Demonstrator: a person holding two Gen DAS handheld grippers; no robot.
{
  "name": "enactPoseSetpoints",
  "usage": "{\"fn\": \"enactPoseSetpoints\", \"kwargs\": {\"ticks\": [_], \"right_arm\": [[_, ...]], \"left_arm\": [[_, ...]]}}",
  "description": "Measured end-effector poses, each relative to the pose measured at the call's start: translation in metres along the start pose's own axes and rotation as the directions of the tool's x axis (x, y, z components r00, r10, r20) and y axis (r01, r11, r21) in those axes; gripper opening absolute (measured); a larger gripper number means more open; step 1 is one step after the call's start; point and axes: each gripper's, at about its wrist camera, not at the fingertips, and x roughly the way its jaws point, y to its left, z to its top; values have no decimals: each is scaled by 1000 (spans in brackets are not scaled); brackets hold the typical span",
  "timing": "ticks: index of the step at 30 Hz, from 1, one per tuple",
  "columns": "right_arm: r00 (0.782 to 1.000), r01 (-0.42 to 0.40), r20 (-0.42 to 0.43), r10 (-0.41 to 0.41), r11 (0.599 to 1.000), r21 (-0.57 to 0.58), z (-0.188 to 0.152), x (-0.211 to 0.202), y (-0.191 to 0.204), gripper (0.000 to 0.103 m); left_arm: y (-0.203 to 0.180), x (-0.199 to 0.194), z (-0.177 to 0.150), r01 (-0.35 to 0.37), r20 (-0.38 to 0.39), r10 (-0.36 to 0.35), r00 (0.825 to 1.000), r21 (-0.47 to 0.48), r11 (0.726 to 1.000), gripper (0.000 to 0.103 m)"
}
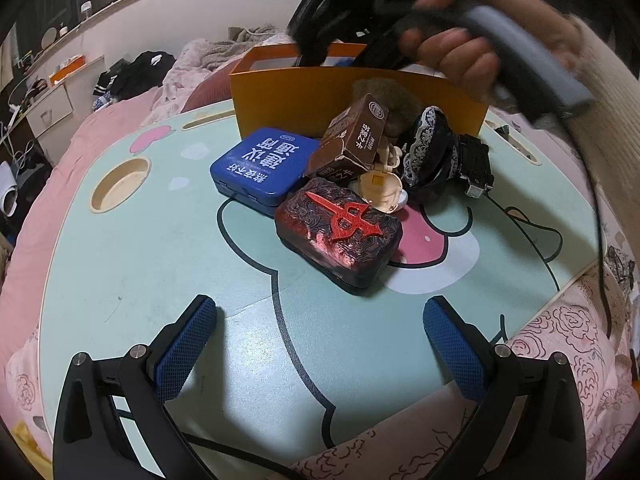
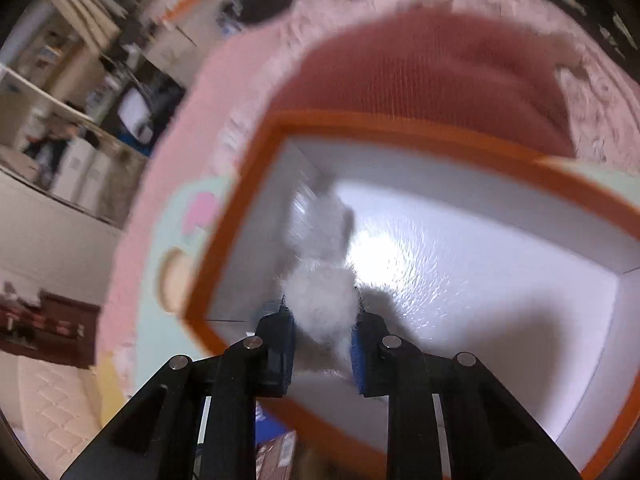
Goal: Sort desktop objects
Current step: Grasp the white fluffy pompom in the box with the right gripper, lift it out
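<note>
Your left gripper has its jaws spread wide with nothing between them, hovering over the bare mint-green lap table nearest you. Your right gripper has its blue pads pinched onto a white fluffy toy, the fur bulging out between them, and it hangs over the open orange box, whose white floor shows below the toy; that view is blurred. Just past your left gripper, on the table, lies a dark red case with a red dagger emblem, and behind it to the left a blue tin touches it. Behind those, a brown carton leans tilted on the heap, beside a small cream figure, a black lace-trimmed item and a black gadget. The orange box stands at the far edge of the table, with your right hand above it.
</note>
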Motion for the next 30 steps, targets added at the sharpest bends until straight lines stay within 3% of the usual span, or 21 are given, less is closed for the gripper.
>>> {"fn": "enactPoseSetpoints", "kwargs": {"ticks": [4,7,11,16,17,18,20,23,24,27,28,30], "right_arm": [[985,-49,162,57,997,-54,-30,-71,1,22],[975,-91,193,110,990,-106,-68,-107,-2,22],[975,-129,163,150,983,-131,-118,-114,-11,23],[977,-110,163,136,982,-156,-147,-88,-7,28],[973,-109,183,139,981,-163,-150,-85,-8,42],[967,-89,222,126,981,-170,-157,-83,-9,65],[951,-11,304,62,986,-168,-174,-86,-9,85],[926,80,377,1,977,-199,-204,-92,-13,85],[920,140,388,-54,970,-198,-216,-91,-16,87],[914,239,378,-149,949,-203,-236,-81,-26,97],[918,253,361,-168,946,-203,-242,-75,-31,100],[918,181,378,-120,975,-130,-249,-71,-49,103]], "left_arm": [[0,0,1,-1,0,1,1000,0,1000,103],[0,0,1,0,0,0,1000,0,1000,103],[0,0,0,-1,-1,1,1000,0,1000,103],[1,-1,0,0,0,0,1000,0,1000,103],[1,0,0,0,0,0,1000,0,1000,103],[1,0,0,0,0,0,1000,0,1000,103],[1,-1,0,0,0,0,1000,0,1000,103],[1,-1,0,0,0,0,1000,0,1000,103],[1,-1,0,0,0,0,1000,0,1000,103],[1,-1,0,0,0,0,1000,0,1000,103],[1,-1,0,0,0,0,1000,0,1000,103],[1,0,1,-3,-2,3,1000,0,1000,103]]}}
